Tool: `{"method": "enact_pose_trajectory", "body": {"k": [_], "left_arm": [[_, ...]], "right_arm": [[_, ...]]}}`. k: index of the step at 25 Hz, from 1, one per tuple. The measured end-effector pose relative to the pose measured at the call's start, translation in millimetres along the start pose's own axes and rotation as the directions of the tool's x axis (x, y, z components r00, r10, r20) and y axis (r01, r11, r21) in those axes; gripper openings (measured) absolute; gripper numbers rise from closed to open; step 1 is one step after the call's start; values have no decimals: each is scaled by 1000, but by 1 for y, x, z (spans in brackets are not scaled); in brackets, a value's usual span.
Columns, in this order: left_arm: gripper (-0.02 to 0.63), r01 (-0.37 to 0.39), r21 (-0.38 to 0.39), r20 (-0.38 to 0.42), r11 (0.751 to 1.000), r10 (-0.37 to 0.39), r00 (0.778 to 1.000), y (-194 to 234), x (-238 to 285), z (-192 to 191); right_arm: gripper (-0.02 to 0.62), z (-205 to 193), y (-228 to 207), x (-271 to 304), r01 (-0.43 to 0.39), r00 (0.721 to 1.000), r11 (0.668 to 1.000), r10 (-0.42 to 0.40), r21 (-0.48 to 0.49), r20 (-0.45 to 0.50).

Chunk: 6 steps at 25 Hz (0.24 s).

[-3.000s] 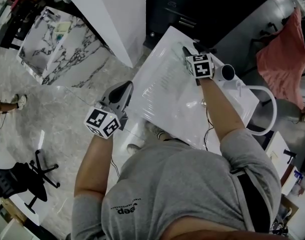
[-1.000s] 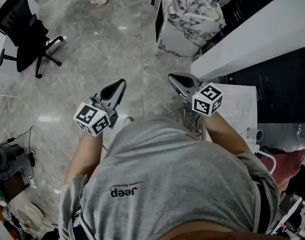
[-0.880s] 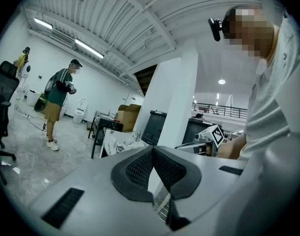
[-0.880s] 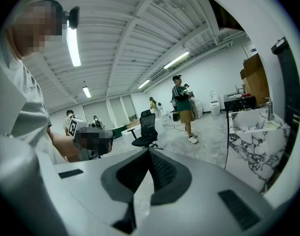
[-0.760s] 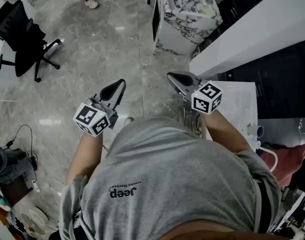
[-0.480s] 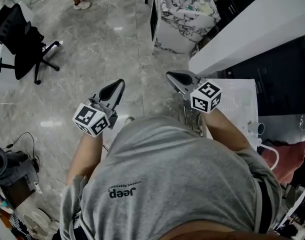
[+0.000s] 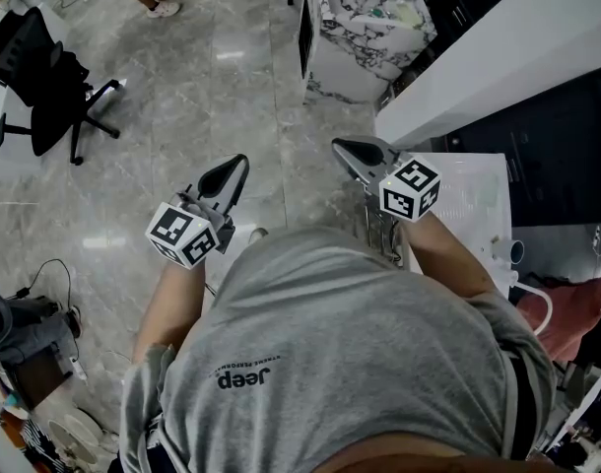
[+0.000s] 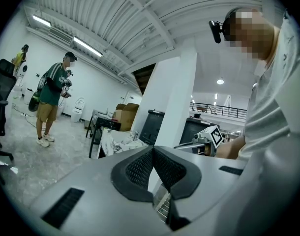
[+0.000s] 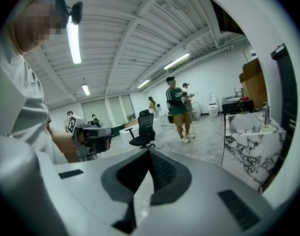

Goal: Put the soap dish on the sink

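My left gripper (image 7: 236, 162) is held level over the grey floor, shut, with nothing in it; its pads meet in the left gripper view (image 8: 152, 149). My right gripper (image 7: 338, 147) is shut and empty too, pointing slightly down beside the corner of the white sink (image 7: 478, 180). In the right gripper view its pads (image 9: 149, 152) touch, and the left gripper (image 9: 88, 133) shows beyond them. The right gripper (image 8: 209, 138) also shows in the left gripper view. I cannot make out a soap dish in any view.
A marble-patterned vanity (image 7: 365, 37) stands ahead. A white beam (image 7: 498, 57) runs along the right. A black office chair (image 7: 44, 77) is far left. A person in a green shirt (image 9: 178, 107) stands on the floor. A pink cloth (image 7: 581, 313) lies right.
Three seconds ago my right gripper was over the white sink top; it has since come off it and the head view has swung toward the floor. In the last second both grippers barely moved.
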State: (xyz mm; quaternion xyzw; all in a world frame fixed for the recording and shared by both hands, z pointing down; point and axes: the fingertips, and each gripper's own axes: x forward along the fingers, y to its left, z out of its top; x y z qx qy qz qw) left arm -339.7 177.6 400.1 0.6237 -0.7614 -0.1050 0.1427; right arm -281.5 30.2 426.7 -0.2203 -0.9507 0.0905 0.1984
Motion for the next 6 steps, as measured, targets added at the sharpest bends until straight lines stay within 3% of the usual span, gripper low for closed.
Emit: {"method": "enact_pose_trajectory", "body": {"k": [6], "left_arm": [[14,-1,-4,14,1000,1,1000,0,3,1]], "right_arm": [[50,0,-3,0,0,1000,1000,0,-5,2]]}}
